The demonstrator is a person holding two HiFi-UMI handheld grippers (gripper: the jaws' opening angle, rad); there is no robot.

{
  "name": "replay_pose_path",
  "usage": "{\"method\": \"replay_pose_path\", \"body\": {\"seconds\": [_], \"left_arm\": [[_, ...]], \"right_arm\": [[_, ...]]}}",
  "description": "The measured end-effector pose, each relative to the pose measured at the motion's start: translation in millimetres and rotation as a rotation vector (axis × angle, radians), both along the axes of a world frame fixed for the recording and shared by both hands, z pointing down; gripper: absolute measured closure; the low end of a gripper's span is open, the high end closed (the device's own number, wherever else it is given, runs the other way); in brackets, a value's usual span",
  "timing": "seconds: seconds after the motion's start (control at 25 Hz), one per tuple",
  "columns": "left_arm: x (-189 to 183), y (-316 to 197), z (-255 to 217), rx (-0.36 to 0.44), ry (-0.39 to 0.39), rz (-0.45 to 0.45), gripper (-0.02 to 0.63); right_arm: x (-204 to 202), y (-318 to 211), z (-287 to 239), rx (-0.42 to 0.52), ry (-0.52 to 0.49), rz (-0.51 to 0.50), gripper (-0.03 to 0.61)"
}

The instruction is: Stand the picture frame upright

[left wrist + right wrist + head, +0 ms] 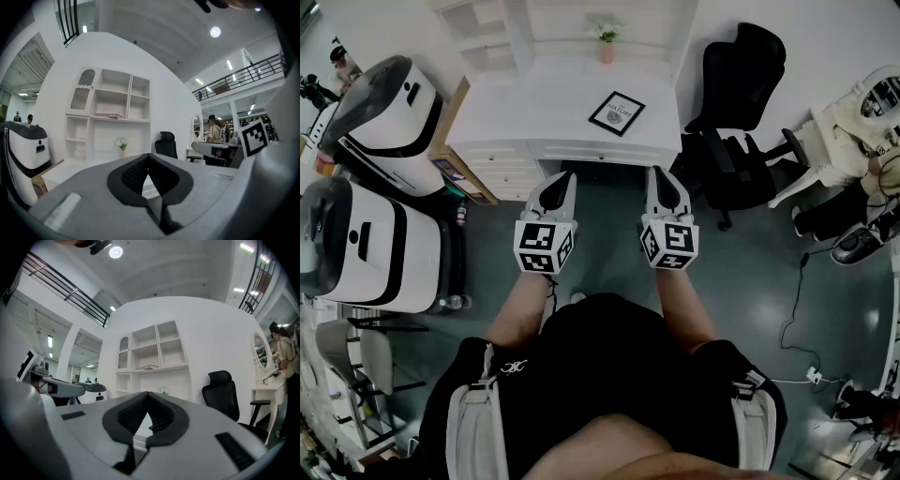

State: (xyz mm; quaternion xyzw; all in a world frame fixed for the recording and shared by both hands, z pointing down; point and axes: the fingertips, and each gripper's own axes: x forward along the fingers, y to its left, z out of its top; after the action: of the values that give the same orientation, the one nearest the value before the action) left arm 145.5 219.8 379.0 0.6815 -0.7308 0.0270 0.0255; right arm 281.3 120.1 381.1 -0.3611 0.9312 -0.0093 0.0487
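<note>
- my left gripper and right gripper both have their jaws pressed together with nothing between them. both are held level in front of me, short of the desk.
- the picture frame lies flat on the desk top, right of centre and askew to the front edge, well apart from both grippers. it is not yet touched, so the whole job is ahead.
- risk: going in with the jaws shut. closed tips would only shove the frame along the smooth top, and it could skate toward the right edge and drop off on the chair side.
- risk: a frame lying flat offers no edge to bite. prying one side up with a single tip may flip it or let it slap back down, which is bad news if the front is glass.
- risk: i cannot tell from here whether it has a rear stand, or which way that folds. stood up without a prop, it likely topples once i let go.
- risk: the vase with flowers stands at the back of the desk, behind the frame and apart from it. an overshooting reach, or the frame falling backward, could knock it over.
- risk: the frame sits nearer my right side, so leading with the left means crossing over and crowding the right gripper.
</note>
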Motion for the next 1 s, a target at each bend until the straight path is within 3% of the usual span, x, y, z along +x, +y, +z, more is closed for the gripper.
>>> {"method": "replay_pose_path", "body": {"seconds": [1.0], "left_arm": [[-89.4, -1.6, 16.6, 0.013, 0.008, 0.050, 0.598]], "right_arm": [[-84.4, 3.0, 10.1, 0.008, 0.010, 0.056, 0.577]]}}
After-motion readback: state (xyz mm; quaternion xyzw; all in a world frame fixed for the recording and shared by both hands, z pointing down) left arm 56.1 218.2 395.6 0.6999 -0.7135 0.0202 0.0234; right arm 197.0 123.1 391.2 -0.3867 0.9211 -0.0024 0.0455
